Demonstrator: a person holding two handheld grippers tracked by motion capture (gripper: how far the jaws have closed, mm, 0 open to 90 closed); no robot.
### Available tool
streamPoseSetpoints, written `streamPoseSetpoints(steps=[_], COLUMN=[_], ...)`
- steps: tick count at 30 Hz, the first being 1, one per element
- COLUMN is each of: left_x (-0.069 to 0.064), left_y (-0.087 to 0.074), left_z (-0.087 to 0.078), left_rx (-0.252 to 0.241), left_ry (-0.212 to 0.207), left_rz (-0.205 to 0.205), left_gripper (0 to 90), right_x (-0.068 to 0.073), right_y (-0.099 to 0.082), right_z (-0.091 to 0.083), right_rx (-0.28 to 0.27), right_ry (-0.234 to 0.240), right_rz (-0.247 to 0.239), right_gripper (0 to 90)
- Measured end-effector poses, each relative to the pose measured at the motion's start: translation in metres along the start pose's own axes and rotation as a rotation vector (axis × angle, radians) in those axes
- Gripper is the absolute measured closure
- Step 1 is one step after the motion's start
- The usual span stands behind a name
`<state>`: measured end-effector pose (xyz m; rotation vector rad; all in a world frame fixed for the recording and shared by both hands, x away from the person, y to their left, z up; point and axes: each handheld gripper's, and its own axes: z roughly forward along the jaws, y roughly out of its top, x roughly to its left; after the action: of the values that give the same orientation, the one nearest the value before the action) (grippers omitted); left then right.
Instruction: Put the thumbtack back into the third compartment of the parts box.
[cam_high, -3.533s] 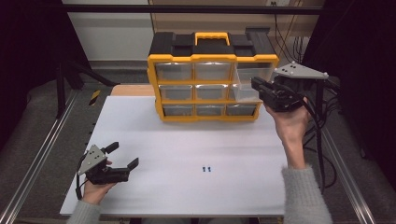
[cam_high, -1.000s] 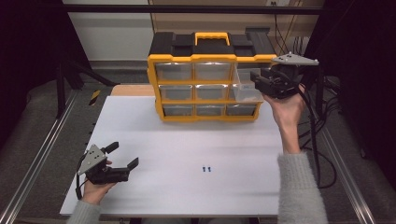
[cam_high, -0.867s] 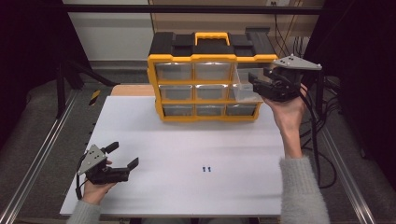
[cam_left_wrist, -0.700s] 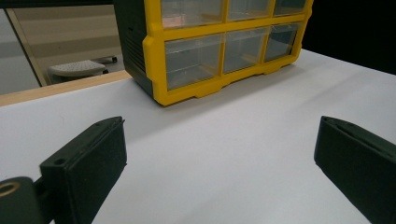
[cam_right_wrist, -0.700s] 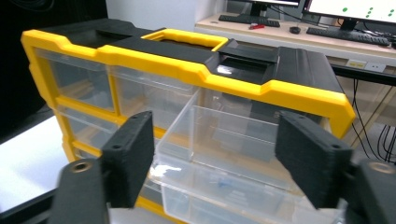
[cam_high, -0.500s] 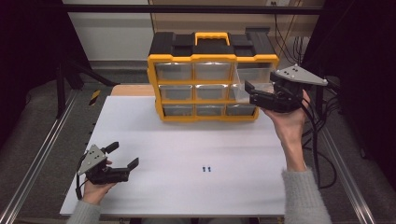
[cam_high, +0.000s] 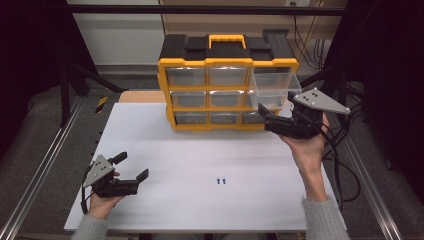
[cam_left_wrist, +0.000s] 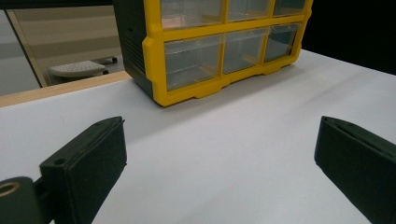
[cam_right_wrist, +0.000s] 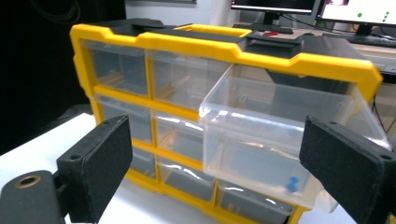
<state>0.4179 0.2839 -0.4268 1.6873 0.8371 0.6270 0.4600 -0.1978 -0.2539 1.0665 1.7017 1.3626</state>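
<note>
A yellow and black drawer cabinet (cam_high: 227, 85) stands at the back of the white table (cam_high: 200, 210). Its clear top right drawer (cam_high: 274, 90) is pulled out, and the right gripper view shows this drawer (cam_right_wrist: 280, 135) with a small blue pin (cam_right_wrist: 292, 184) inside. My right gripper (cam_high: 265, 116) hangs just below and in front of the drawer, apart from it. Its jaws have just been opening and nothing is between them (cam_right_wrist: 219, 135). Two tiny blue pins (cam_high: 221, 180) lie on the table's middle front. My left gripper (cam_high: 134, 165) rests open at the front left, empty (cam_left_wrist: 219, 126).
The cabinet's other drawers (cam_high: 210, 97) are pushed in. Metal frame rails (cam_high: 45, 165) run along both sides of the table, and cables (cam_high: 345, 165) trail off the right edge. A wooden board (cam_high: 142, 96) shows behind the table, left of the cabinet.
My right gripper has let go of the pulled-out drawer, opened, and drawn back down and to the right. The drawer stays out. My left gripper has not moved.
</note>
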Motion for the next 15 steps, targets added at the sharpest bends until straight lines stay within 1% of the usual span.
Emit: streamPoseSetpoints(steps=[4, 5, 12, 15], left_x=[0.0, 0.0, 0.0, -0.001], left_y=[0.0, 0.0, 0.0, 0.0], left_z=[0.0, 0.0, 0.0, 0.0], left_rx=[0.001, 0.001, 0.001, 0.001], left_ry=[-0.001, -0.001, -0.001, -0.002], left_rz=[0.002, 0.003, 0.005, 0.003], left_gripper=[1.8, 1.8, 1.8, 1.8], right_x=[0.004, 0.005, 0.011, 0.012], right_y=[-0.007, -0.009, -0.025, -0.032], right_z=[-0.003, -0.004, -0.006, -0.006], right_rx=[0.0, -0.004, 0.008, 0.015], right_ry=[0.011, 0.013, 0.033, 0.038], right_rz=[-0.003, 0.003, 0.0, 0.013], right_gripper=[9.7, 9.8, 9.7, 9.7])
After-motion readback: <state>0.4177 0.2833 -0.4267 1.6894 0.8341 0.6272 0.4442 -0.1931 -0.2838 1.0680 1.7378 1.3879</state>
